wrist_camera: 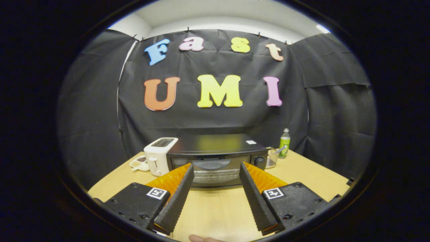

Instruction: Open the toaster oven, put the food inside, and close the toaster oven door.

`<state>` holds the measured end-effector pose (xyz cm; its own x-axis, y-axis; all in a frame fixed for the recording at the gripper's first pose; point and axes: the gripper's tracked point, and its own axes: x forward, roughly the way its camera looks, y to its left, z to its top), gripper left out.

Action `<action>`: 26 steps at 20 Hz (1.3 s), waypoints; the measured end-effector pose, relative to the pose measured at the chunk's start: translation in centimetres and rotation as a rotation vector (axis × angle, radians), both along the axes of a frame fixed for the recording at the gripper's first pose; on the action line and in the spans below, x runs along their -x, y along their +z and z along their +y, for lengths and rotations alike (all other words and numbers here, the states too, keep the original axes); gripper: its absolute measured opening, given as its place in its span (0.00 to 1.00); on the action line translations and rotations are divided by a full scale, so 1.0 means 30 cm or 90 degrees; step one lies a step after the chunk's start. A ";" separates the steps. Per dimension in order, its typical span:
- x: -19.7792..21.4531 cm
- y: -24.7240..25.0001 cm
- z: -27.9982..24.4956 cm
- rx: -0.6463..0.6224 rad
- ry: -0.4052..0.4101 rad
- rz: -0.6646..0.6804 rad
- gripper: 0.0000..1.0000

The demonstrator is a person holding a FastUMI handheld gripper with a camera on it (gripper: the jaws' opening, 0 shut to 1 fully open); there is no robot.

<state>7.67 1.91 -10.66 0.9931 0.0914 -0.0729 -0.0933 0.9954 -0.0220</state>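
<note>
At frame centre the closed toaster oven (215, 159) sat on the table (312, 174), and I held the gripper (215, 168) spread wide, grasping nothing, its fingers framing the door handle (212, 164), presumably lining up to open it.

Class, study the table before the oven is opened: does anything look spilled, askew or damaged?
Nothing stands out. The toaster oven sits square with its door shut, the white toaster and green bottle stand upright, and the open gripper holds nothing.
</note>
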 end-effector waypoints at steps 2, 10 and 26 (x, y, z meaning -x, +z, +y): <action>0.088 0.101 0.004 -0.012 0.011 -0.022 0.89; 0.336 0.295 -0.082 -0.024 0.001 -0.077 0.90; 0.517 0.341 -0.081 -0.012 0.050 -0.103 0.89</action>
<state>-7.84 -0.52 -0.44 0.9814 0.1692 0.0902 -0.1677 0.9855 -0.0243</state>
